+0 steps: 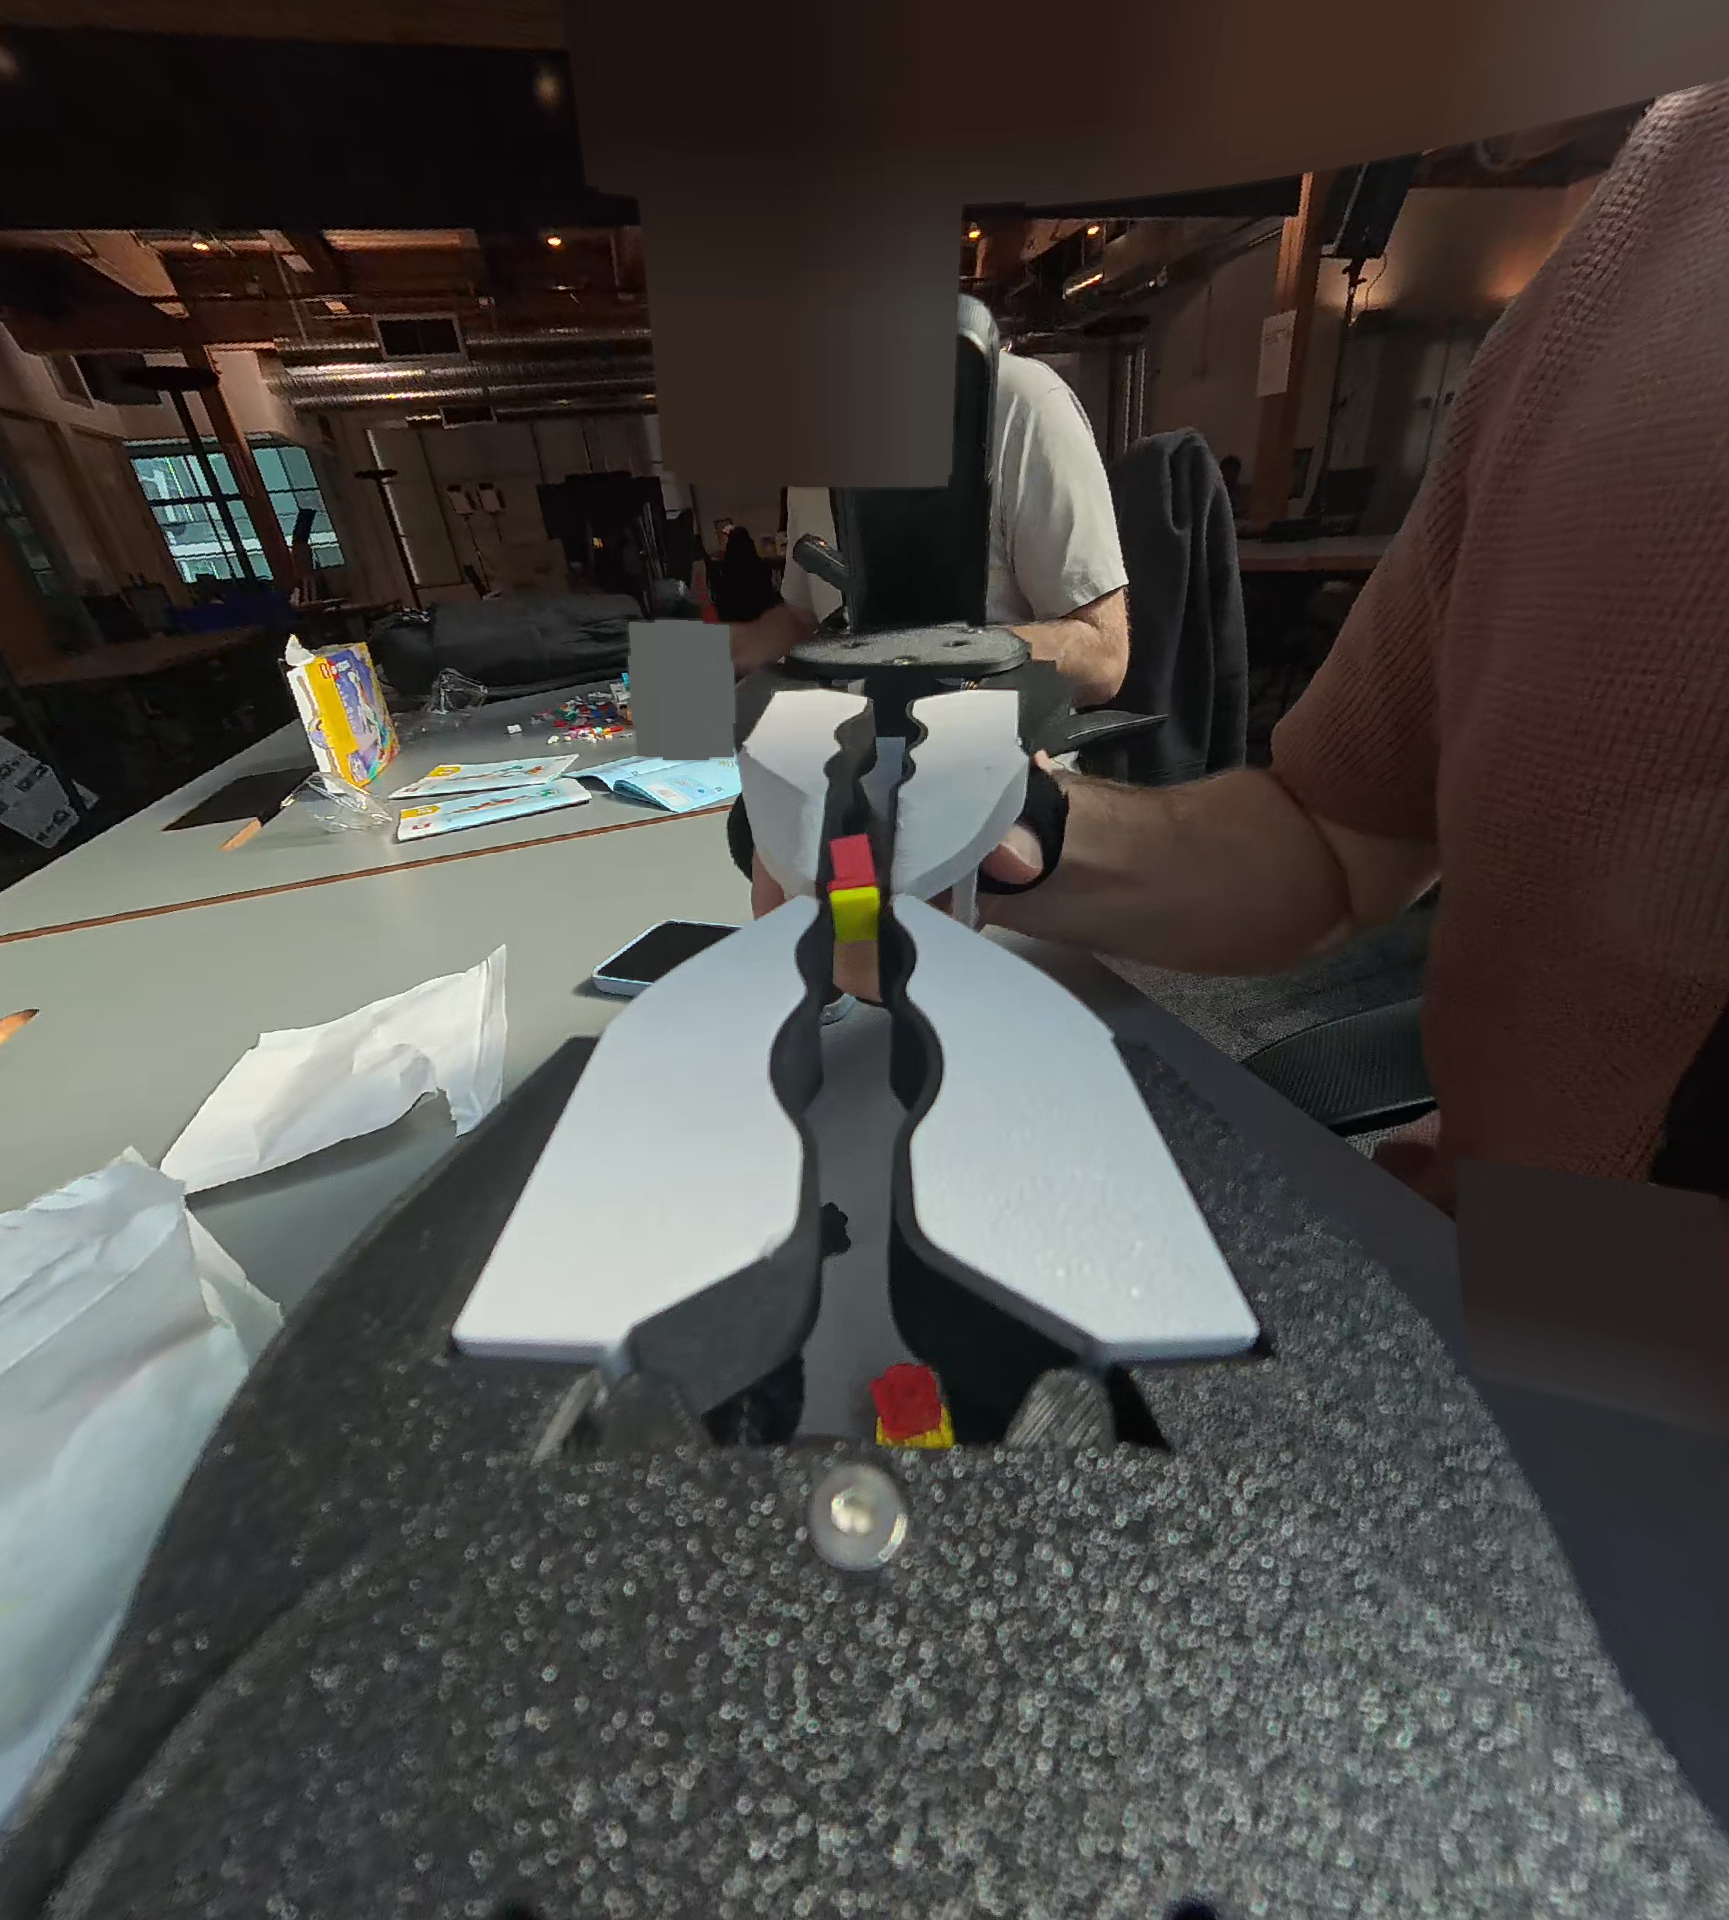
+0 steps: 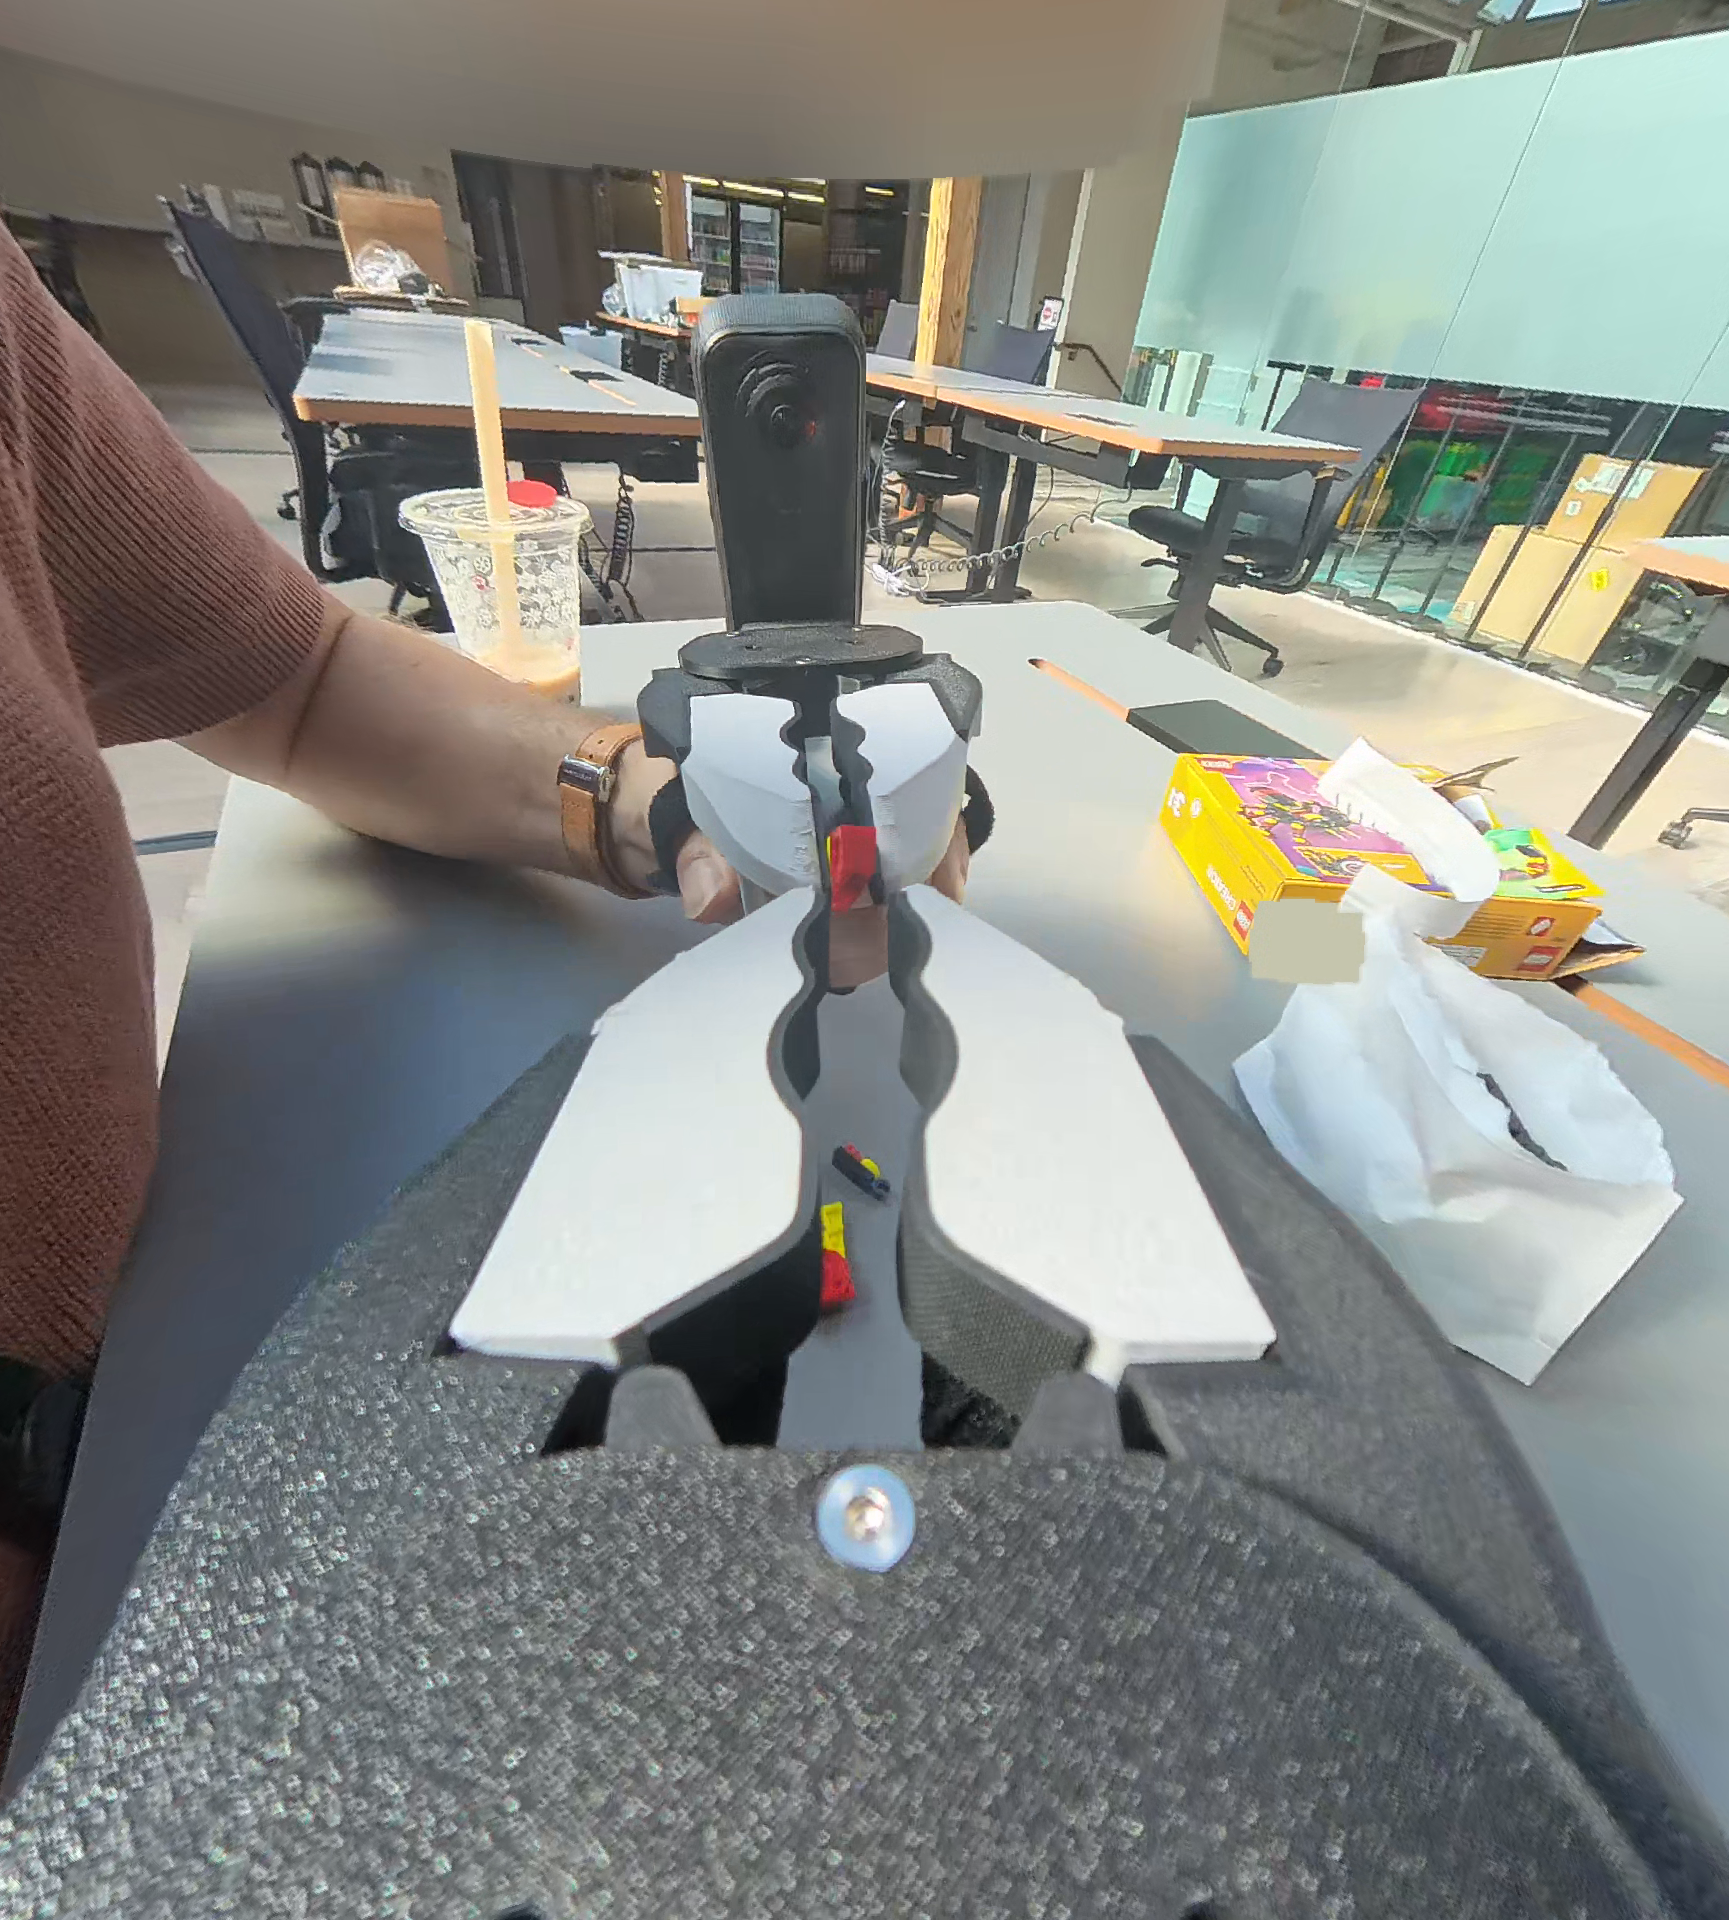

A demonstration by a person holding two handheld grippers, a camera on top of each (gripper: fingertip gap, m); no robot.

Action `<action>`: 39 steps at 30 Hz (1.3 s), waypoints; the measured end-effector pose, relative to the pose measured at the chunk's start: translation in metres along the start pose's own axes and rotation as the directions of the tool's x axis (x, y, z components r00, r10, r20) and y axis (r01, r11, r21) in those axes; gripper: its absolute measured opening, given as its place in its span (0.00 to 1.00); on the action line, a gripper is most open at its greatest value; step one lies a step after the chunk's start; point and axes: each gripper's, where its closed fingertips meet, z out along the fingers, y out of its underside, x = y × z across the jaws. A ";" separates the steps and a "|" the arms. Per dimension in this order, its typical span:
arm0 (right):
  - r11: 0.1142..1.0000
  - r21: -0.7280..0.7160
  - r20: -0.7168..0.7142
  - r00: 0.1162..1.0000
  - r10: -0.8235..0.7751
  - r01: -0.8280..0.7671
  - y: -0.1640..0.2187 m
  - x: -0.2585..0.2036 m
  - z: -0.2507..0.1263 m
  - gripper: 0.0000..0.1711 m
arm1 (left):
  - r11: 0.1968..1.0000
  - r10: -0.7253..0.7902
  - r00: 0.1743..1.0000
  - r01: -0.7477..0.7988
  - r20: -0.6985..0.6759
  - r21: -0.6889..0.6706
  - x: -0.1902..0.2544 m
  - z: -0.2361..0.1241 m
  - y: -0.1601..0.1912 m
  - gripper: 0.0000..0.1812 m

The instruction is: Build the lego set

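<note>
Between two tools (image 1: 852,914) (image 2: 855,883), one red-yellow lego stack (image 1: 853,883), possibly three bricks.

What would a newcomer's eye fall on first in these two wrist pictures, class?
The two grippers meeting tip to tip above the grey table: the left gripper pinches a yellow brick, and the right gripper holds a red brick against it. To the right, a yellow Lego box lies beside crumpled white bags.
</note>
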 end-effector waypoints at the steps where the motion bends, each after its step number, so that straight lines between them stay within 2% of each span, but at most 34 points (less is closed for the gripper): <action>1: 1.000 0.009 0.007 1.000 0.006 -0.006 -0.001 0.000 0.000 0.06 | 1.000 -0.004 1.000 0.004 -0.003 0.001 0.000 0.000 0.000 0.04; 3: 1.000 0.018 0.010 1.000 -0.004 0.003 -0.001 -0.001 0.001 0.03 | 1.000 -0.006 1.000 0.006 0.000 0.003 -0.001 0.000 0.001 0.04; 8: 0.999 0.008 0.032 0.999 0.031 -0.031 0.003 -0.003 0.004 0.06 | 1.000 -0.017 1.000 0.017 -0.003 0.005 -0.001 0.001 0.003 0.04; 13: 0.998 0.028 0.075 0.996 0.055 -0.057 0.002 -0.006 0.004 0.03 | 0.999 -0.033 0.999 0.033 -0.026 0.017 0.002 0.002 0.003 0.04; 15: 1.000 0.027 0.065 0.998 0.006 -0.008 0.003 -0.006 0.003 0.02 | 0.999 -0.046 0.998 0.046 -0.036 0.014 0.004 0.002 0.003 0.04; 18: 0.986 -0.026 -0.009 0.987 -0.163 0.162 0.006 -0.005 0.003 0.02 | 0.996 -0.093 0.994 0.093 -0.061 0.008 0.005 0.003 0.005 0.04; 19: 0.968 -0.059 -0.049 0.968 -0.247 0.244 0.006 -0.003 0.002 0.02 | 0.994 -0.110 0.992 0.111 -0.068 0.005 0.004 0.002 0.006 0.04; 21: 0.888 -0.165 -0.160 0.877 -0.454 0.429 0.006 0.008 -0.001 0.01 | 0.991 -0.136 0.987 0.134 -0.083 -0.025 0.006 0.003 0.011 0.04; 22: 0.861 -0.183 -0.155 0.851 -0.502 0.474 0.005 0.006 -0.002 0.01 | 0.990 -0.136 0.988 0.133 -0.072 -0.041 0.005 0.004 0.014 0.04; 25: 0.802 -0.269 -0.156 0.798 -0.582 0.533 0.013 0.008 -0.001 0.01 | 0.989 -0.139 0.989 0.136 -0.040 -0.066 0.000 0.005 0.019 0.04; 27: 0.873 -0.229 -0.167 0.866 -0.472 0.432 0.013 0.011 -0.003 0.01 | 0.990 -0.137 0.990 0.135 -0.032 -0.052 -0.002 0.003 0.017 0.04; 30: 0.862 -0.285 -0.235 0.841 -0.488 0.420 0.019 0.028 -0.010 0.01 | 0.993 -0.100 0.995 0.099 -0.004 -0.070 -0.005 0.001 0.016 0.04; 32: 0.867 -0.317 -0.287 0.832 -0.474 0.384 0.019 0.046 -0.014 0.01 | 0.988 -0.032 0.993 0.049 0.114 -0.144 -0.028 -0.002 0.020 0.04; 35: 0.893 -0.302 -0.363 0.825 -0.432 0.335 0.016 0.077 -0.019 0.02 | 0.958 0.093 0.951 -0.005 0.295 -0.287 -0.091 -0.019 0.012 0.04; 37: 0.913 -0.274 -0.394 0.830 -0.395 0.304 0.016 0.087 -0.019 0.02 | 0.883 0.211 0.927 -0.045 0.311 -0.466 -0.129 -0.028 0.020 0.04; 39: 0.927 -0.243 -0.414 0.834 -0.364 0.285 0.017 0.091 -0.020 0.02 | 0.769 0.321 0.906 -0.080 0.276 -0.634 -0.161 -0.032 0.034 0.04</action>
